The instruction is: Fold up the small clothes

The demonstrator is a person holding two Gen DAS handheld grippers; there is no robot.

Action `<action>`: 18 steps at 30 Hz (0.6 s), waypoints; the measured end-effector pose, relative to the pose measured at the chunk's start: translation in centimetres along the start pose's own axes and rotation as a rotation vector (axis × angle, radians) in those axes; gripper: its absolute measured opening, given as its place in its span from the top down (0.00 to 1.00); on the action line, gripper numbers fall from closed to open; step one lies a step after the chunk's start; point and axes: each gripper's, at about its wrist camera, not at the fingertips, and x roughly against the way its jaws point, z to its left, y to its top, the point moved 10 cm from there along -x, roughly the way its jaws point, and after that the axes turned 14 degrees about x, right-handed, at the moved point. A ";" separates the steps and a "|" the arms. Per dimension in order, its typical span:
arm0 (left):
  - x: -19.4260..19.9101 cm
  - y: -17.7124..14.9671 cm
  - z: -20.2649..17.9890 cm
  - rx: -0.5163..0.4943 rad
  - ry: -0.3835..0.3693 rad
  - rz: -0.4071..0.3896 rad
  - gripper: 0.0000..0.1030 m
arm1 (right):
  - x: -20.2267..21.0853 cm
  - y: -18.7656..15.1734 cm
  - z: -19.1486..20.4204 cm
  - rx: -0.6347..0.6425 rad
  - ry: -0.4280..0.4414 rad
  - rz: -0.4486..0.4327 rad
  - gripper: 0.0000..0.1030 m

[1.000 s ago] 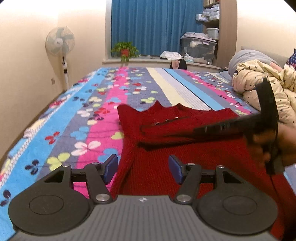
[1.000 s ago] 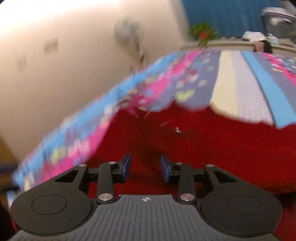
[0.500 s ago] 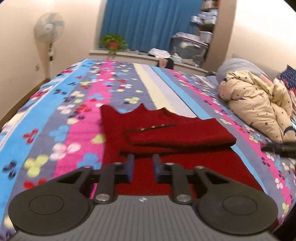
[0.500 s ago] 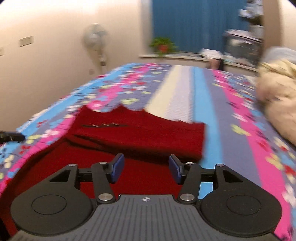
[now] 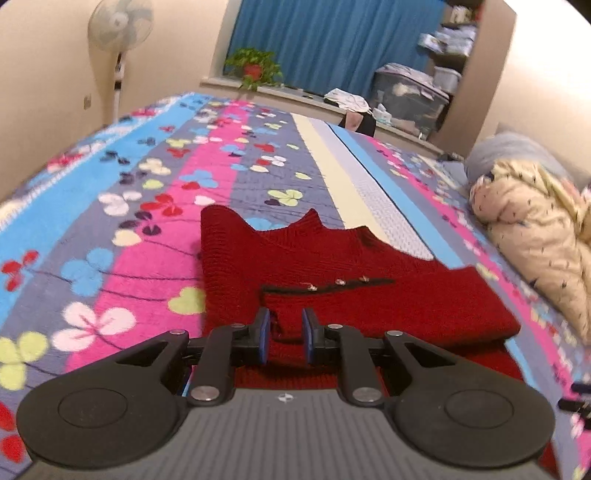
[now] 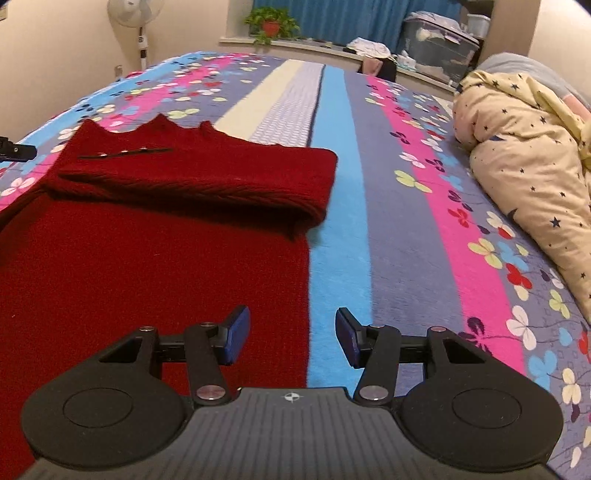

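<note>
1. Since a moment ago, the right gripper (image 6: 291, 341) has drawn back from the red sweater (image 6: 147, 251) and spread its fingers wider, while the left gripper (image 5: 284, 341) has dropped closer to the knit with its fingers narrowed.

2. That sweater (image 5: 332, 295) lies flat on a bed covered by a striped blanket (image 6: 424, 229) printed with clover shapes in pink, blue, grey and cream.

3. Its upper part carries a sleeve folded across the chest, forming a thick band with a rounded end on the right side.

4. A dark placket with three small metal buttons (image 5: 340, 282) runs across the folded band.

5. From the left wrist view, the left gripper's blue pads (image 5: 263, 339) stand close together with a narrow gap, and red knit shows between them; I cannot tell whether they pinch any cloth.

6. From the right wrist view, the right gripper's fingers stand wide apart and hold nothing, hovering over the sweater's right edge, one pad above red knit and the other above the blue stripe.

7. A cream quilt with dark stars (image 6: 528, 155) is heaped on the right side of the bed, well apart from the sweater.

8. Beyond the bed stand a pedestal fan (image 5: 118, 33), a potted plant (image 5: 255, 66) on the sill, blue curtains (image 5: 332, 40) and a storage bin (image 5: 410, 96).
</note>
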 end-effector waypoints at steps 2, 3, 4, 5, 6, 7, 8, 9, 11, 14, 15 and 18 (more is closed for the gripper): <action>-1.2 0.3 0.4 0.060 -0.022 0.017 0.79 | -0.6 0.1 -0.5 -0.017 -0.008 0.008 0.48; -2.0 0.3 0.6 0.094 -0.031 0.037 0.77 | -0.8 0.0 -0.6 -0.021 -0.011 0.009 0.48; -2.8 0.0 0.6 0.117 -0.036 0.057 0.72 | -1.0 0.1 -0.7 -0.023 -0.014 0.011 0.48; -3.7 -0.3 0.7 0.139 -0.035 0.083 0.69 | -1.2 0.0 -0.7 -0.021 -0.016 0.014 0.48; -4.7 -0.7 0.8 0.153 -0.029 0.108 0.67 | -1.4 0.0 -0.7 -0.018 -0.017 0.018 0.48; -5.4 -1.0 0.8 0.158 -0.023 0.121 0.67 | -1.6 -0.1 -0.5 -0.014 -0.018 0.023 0.48; -6.0 -1.3 0.7 0.156 -0.016 0.126 0.66 | -1.7 -0.1 -0.5 -0.009 -0.018 0.027 0.48; -6.4 -1.5 0.7 0.147 -0.008 0.123 0.66 | -1.8 -0.1 -0.4 -0.004 -0.017 0.031 0.48; -6.9 -1.6 0.6 0.104 0.010 0.092 0.76 | -2.1 -0.1 -0.2 0.003 -0.017 0.037 0.48; -6.4 -0.2 0.7 0.087 0.004 0.027 0.98 | -2.3 0.0 0.0 0.005 -0.020 0.040 0.48; -5.6 0.8 0.5 0.099 -0.015 -0.004 0.99 | -2.3 0.1 0.0 0.004 -0.019 0.039 0.48; -1.8 5.0 -0.5 0.084 -0.046 -0.156 0.99 | -2.4 0.3 0.1 0.009 -0.019 0.033 0.48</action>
